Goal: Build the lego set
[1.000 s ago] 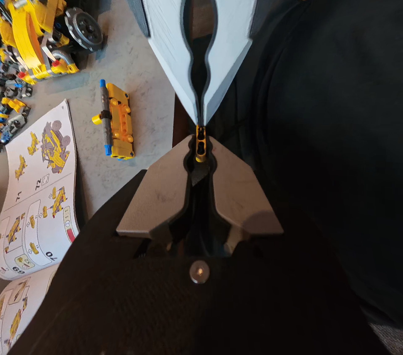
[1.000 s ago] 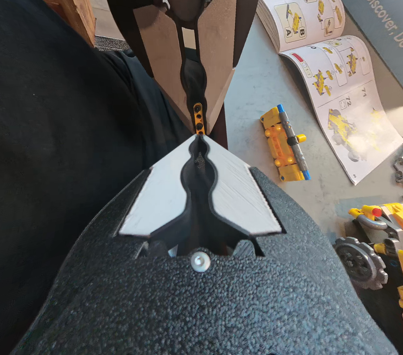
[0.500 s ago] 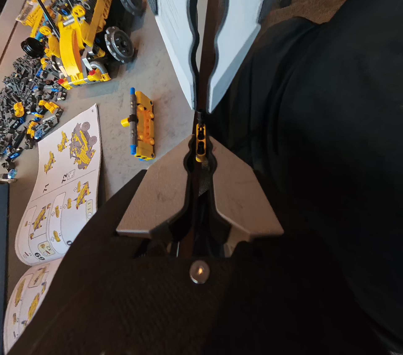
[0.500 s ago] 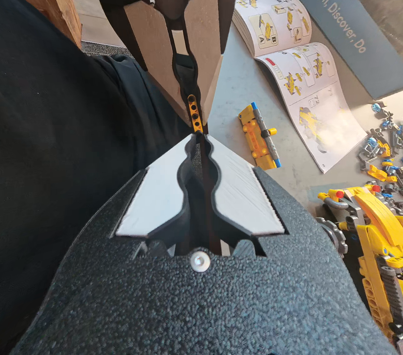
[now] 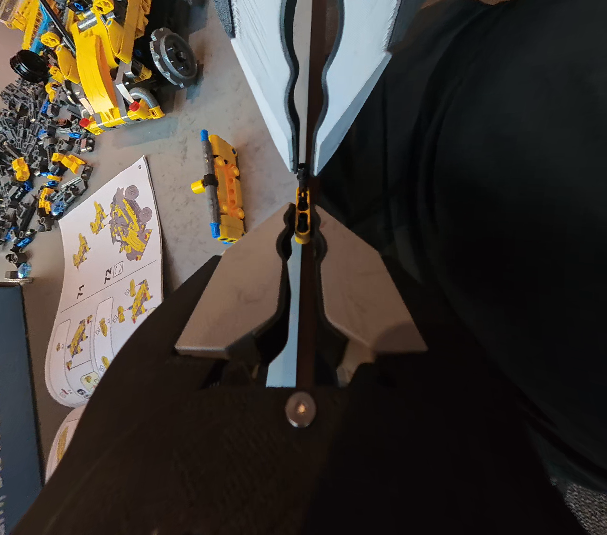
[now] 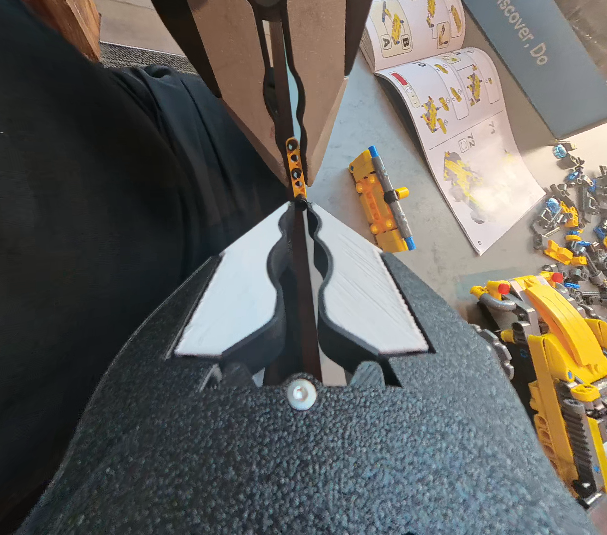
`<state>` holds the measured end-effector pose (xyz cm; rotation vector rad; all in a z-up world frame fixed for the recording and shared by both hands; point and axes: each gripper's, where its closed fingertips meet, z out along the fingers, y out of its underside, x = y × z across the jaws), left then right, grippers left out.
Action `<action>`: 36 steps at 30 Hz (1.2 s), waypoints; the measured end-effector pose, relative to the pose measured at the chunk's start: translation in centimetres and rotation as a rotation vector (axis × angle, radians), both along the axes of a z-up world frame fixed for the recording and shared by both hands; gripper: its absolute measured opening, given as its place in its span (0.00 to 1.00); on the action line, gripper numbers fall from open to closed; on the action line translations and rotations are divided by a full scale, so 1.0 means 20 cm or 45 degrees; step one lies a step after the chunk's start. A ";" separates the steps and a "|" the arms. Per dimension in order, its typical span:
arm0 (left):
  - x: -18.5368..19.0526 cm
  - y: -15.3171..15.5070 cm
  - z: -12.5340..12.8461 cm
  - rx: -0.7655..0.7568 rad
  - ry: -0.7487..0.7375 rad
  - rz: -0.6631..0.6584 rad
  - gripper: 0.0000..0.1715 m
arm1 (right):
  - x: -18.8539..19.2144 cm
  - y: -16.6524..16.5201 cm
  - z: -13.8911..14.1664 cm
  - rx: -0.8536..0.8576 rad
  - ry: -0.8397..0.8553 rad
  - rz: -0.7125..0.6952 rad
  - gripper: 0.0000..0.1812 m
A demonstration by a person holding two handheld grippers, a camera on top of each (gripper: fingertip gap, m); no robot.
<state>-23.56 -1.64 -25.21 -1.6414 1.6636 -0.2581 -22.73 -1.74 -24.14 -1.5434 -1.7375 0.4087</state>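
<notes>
We are seeing both tongs meeting tip to tip over the counter edge, above a person's dark clothing. Left tongs, tan-faced, are clamping a thin yellow beam edge-on between their tips; in the right wrist view the beam is showing its row of holes. Right tongs, white-faced, are closing on a small black pin that is standing at the beam's near end; in the left wrist view the pin is sitting just beyond the beam, pinched at the white tips. Whether pin and beam are joined, we cannot tell.

On the counter at 9 o'clock of the left tongs: a yellow block with a grey axle along it, lying flat. At 8 o'clock, an open booklet. At 10 o'clock, a yellow model vehicle and loose parts beside it. In the right wrist view a dark blue box is lying at 1 o'clock, beyond the booklet.
</notes>
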 end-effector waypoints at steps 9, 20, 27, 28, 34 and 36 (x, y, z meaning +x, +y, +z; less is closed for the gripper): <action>0.02 0.03 0.10 0.024 -0.254 -0.031 0.03 | 0.00 0.06 0.00 -0.096 0.046 -0.025 0.04; 0.02 0.05 -0.01 -0.070 -0.152 0.027 0.03 | 0.00 0.08 -0.08 -0.364 0.101 -0.067 0.03; 0.02 0.05 -0.02 -0.225 -0.152 0.028 0.03 | 0.00 0.07 -0.08 -0.362 0.084 -0.011 0.03; 0.02 0.05 -0.02 -0.266 -0.153 0.028 0.03 | 0.00 0.07 -0.08 -0.380 0.082 -0.003 0.03; 0.03 0.05 -0.02 -0.427 -0.151 -0.001 0.03 | -0.01 0.05 -0.08 -0.620 0.056 0.040 0.02; 0.02 0.05 -0.02 -0.470 -0.152 -0.003 0.03 | -0.01 0.05 -0.08 -0.642 0.032 0.048 0.02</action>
